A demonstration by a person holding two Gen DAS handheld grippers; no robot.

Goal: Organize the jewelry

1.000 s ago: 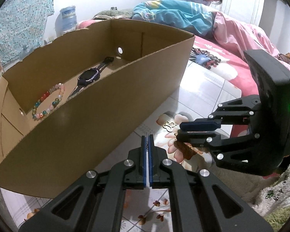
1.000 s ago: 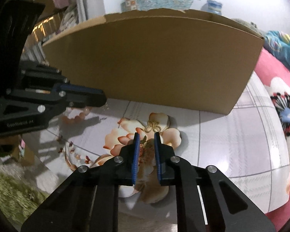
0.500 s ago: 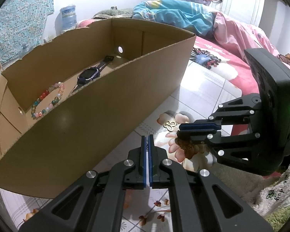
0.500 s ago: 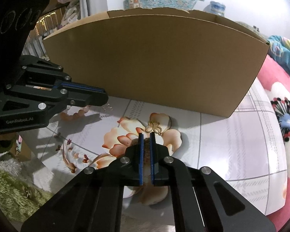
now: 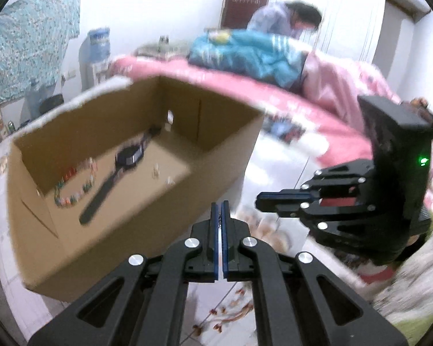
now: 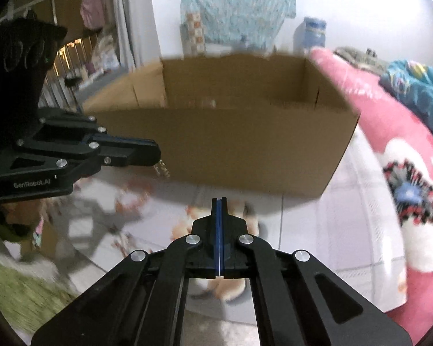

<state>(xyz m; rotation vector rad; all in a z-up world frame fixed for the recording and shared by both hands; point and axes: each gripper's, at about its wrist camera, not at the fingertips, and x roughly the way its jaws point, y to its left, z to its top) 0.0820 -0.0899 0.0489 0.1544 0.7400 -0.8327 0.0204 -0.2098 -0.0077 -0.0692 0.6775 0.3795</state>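
Note:
An open cardboard box (image 5: 164,201) stands on the flower-patterned floor tiles. Inside it lie a coloured bead bracelet (image 5: 75,184), a black watch (image 5: 124,161) and a couple of tiny pieces (image 5: 156,170). My left gripper (image 5: 220,205) is shut, and in the right wrist view a small silver piece of jewellery (image 6: 161,170) dangles from its tip (image 6: 157,154) in front of the box (image 6: 231,144). My right gripper (image 6: 219,201) is shut above the floor flower, and I see nothing sticking out of its pads. It hovers right of the box (image 5: 259,201). Both views are motion-blurred.
A bed with pink bedding (image 5: 317,106) and a blue blanket (image 5: 254,54) runs behind and right of the box, and a person sits beyond it. A water dispenser (image 5: 99,49) stands by the back wall. A green rug (image 6: 17,291) lies at the near side.
The right jaws have closed where a small gold butterfly lay just ahead of them. Both grippers have since risen, so the box's inside shows more. The butterfly is lost in the blur.

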